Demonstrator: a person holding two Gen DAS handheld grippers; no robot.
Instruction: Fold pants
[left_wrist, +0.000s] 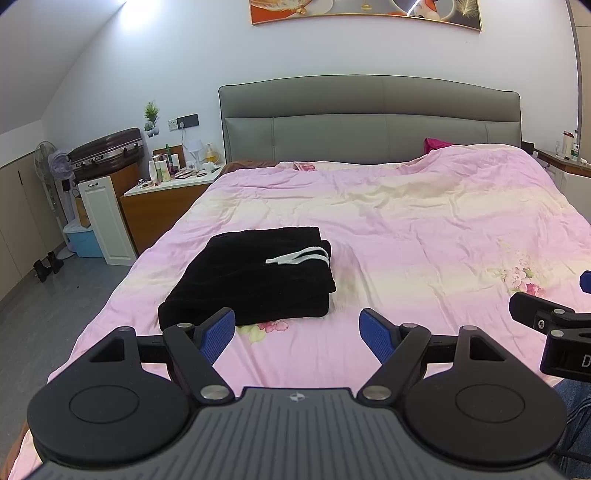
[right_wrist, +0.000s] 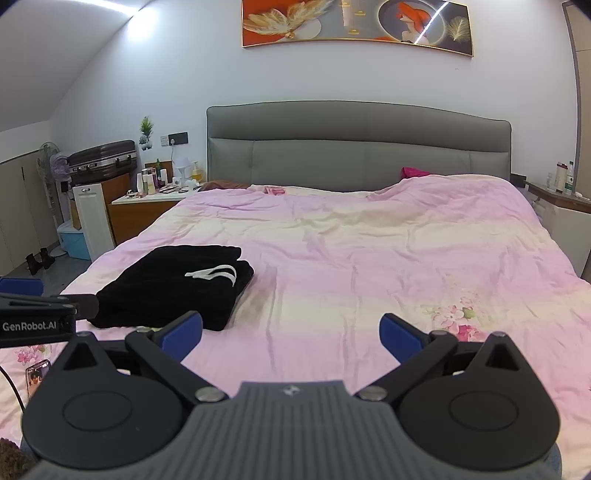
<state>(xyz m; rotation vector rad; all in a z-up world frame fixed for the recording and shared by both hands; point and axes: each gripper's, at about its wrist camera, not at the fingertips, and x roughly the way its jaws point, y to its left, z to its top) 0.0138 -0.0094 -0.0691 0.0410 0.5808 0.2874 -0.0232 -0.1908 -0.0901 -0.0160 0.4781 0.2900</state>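
Left view: left gripper (left_wrist: 297, 334) wide open, holding nothing, just short of black pants (left_wrist: 251, 278) folded in a neat pile on the pink bed (left_wrist: 424, 236).

Right view: right gripper (right_wrist: 291, 338) open too, empty. Folding probably done; underside hidden.

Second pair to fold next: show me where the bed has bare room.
Free: the pink quilt right of the folded black pants, up toward the headboard. Crowded: the nightstand, covered in bottles.
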